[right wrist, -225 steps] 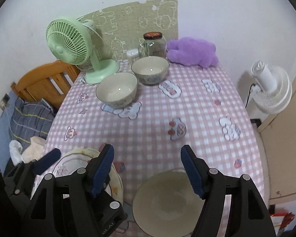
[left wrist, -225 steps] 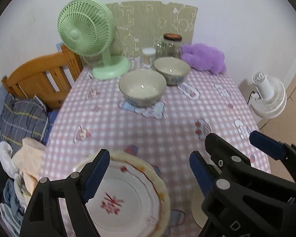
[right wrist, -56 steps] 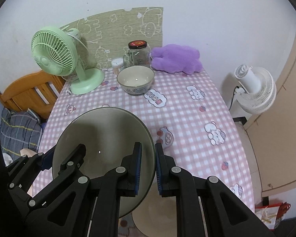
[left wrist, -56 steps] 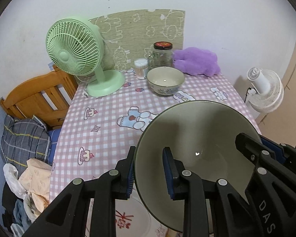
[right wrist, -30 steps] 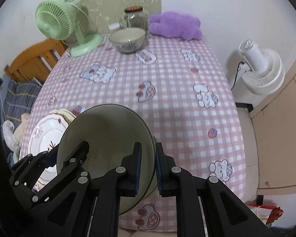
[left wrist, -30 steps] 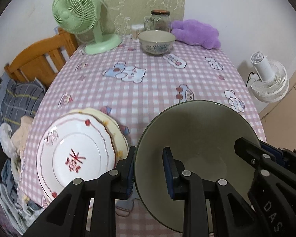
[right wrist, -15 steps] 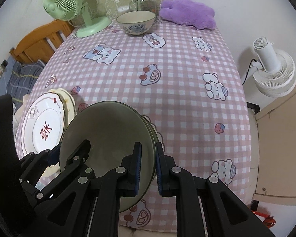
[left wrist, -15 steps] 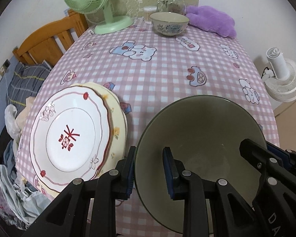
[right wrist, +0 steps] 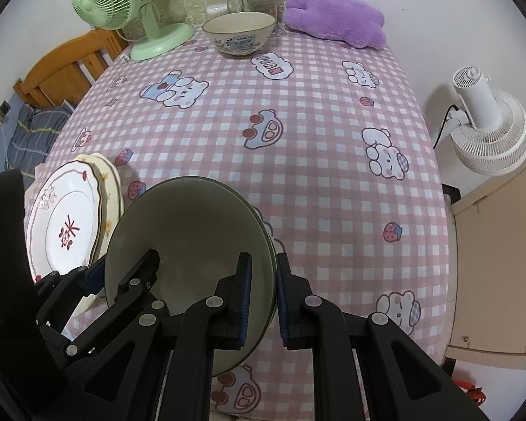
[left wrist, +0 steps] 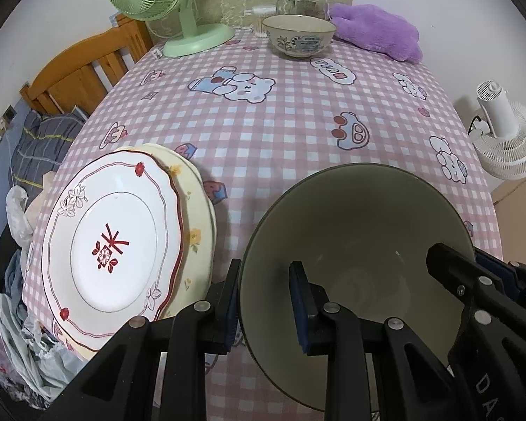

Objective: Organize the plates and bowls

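Both grippers are clenched on the rim of the same large olive-green bowl (left wrist: 354, 245), one on each side. The left gripper (left wrist: 264, 301) pinches the rim edge nearest the stacked plates (left wrist: 119, 231), one pad inside the wall and one outside. The right gripper (right wrist: 263, 291) does the same on the opposite edge. The bowl hangs over the near end of the pink checked tablecloth (left wrist: 280, 119), just beside the plates, and whether its foot already touches the cloth or something beneath it cannot be told.

The bowl looks like glazed ceramic (stiff, fairly heavy for its width, and breakable). A smooth glaze is likely slippery under rubber pads, so two opposing rim grips seem the sensible hold: one grip alone would probably let it swing. The rim is thin and could chip if set down tilted, so it should land flat.

A smaller patterned bowl (left wrist: 299, 35) stands at the far end of the cloth, well apart from the plates, near the green fan (left wrist: 157, 3). It would take a rim pinch the same way.
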### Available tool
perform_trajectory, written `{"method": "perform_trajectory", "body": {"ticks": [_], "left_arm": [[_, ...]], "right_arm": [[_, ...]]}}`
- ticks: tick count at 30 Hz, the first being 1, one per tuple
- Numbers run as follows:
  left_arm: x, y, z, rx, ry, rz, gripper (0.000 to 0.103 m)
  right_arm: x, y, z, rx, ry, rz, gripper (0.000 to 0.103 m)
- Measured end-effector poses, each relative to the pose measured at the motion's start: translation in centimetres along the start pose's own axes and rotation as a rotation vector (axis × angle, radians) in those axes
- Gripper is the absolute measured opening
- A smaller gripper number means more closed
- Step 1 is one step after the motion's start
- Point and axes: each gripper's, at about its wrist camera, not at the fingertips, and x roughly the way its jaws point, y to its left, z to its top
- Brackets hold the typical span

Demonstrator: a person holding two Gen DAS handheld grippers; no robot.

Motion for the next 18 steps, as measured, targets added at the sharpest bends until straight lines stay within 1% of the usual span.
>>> {"method": "perform_trajectory", "body": {"ticks": [2,4,8,10,12,13,14,16,18], "left_arm": [[0.1,0.0,0.0,0.008,0.000,-0.003,0.024],[0.1,-0.1,0.0,0.018,0.001,-0.013,0.025],[-0.2,-0.1,-0.3,0.050,0.002,-0.044,0.041],[-0.7,0.1,-0.2,0.062,-0.006,-0.059,0.044],[-1.2,0.6,-0.1,0.071,-0.012,-0.075,0.062],[-1.5,0.9,0.0,0.078,-0.019,-0.090,0.065],[-1.9,1.3,0.1,0.080,-0.028,-0.100,0.069],[-2.6,2.0,0.2,0.086,-0.044,-0.102,0.074],[-3.2,2.8,0.7,0.089,-0.060,-0.114,0.075]], "right_arm": [[0.0,0.0,0.1,0.003,-0.002,-0.002,0.016],[0.0,0.0,0.0,0.008,-0.007,0.005,0.019],[-0.1,-0.1,-0.1,0.036,-0.011,0.016,0.019],[-0.3,-0.3,-0.2,0.057,-0.012,0.032,0.019],[-0.7,-0.4,-0.3,0.080,-0.019,0.032,0.021],[-1.1,-0.4,-0.3,0.091,-0.027,0.031,0.021],[-1.3,-0.3,-0.4,0.100,-0.032,0.027,0.023],[-2.1,-0.1,-0.4,0.116,-0.048,0.019,0.036],[-3.3,0.6,-0.5,0.122,-0.089,0.024,0.056]]}}
